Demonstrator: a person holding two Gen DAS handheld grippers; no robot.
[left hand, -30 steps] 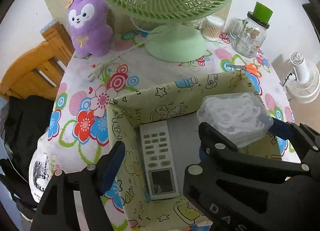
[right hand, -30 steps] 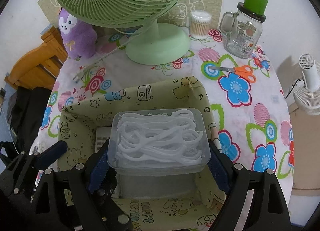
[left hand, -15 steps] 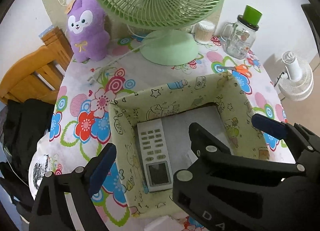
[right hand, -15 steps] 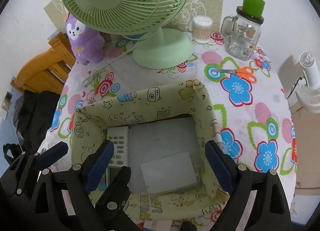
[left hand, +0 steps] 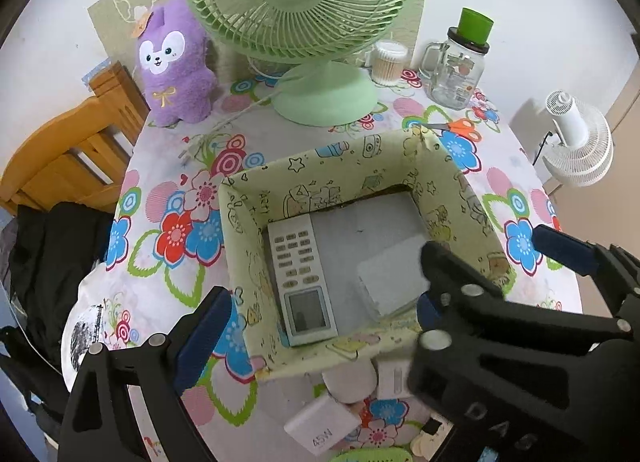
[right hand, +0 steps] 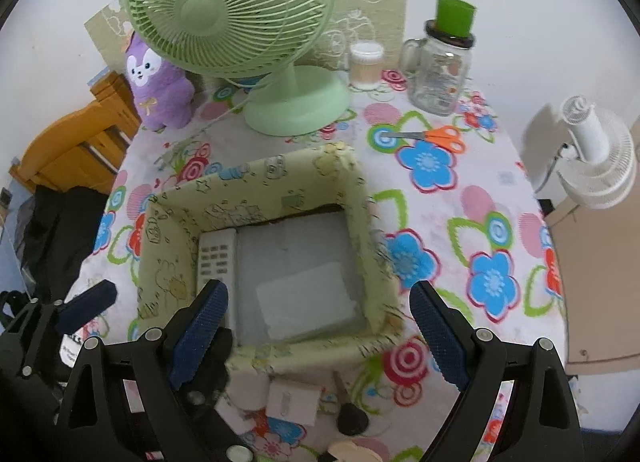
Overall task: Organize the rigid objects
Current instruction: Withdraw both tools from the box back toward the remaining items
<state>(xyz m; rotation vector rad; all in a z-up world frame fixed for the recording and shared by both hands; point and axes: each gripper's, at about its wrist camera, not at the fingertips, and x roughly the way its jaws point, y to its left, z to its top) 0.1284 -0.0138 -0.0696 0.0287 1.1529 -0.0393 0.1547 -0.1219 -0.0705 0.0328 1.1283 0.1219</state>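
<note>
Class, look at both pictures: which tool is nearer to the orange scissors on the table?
Right. The right tool hangs over the fabric box's right half, the side towards the scissors; the left tool is further left, over the remote's side.

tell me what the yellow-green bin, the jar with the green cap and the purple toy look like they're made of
Bin: seemingly fabric over a stiff board, matte; printed cartoon pattern, soft rumpled rim and corners.
Jar: clear glass by the look, glossy; see-through body with a moulded handle. The green cap looks like plastic.
Purple toy: plush, fuzzy surface with a soft rounded shape.
</note>
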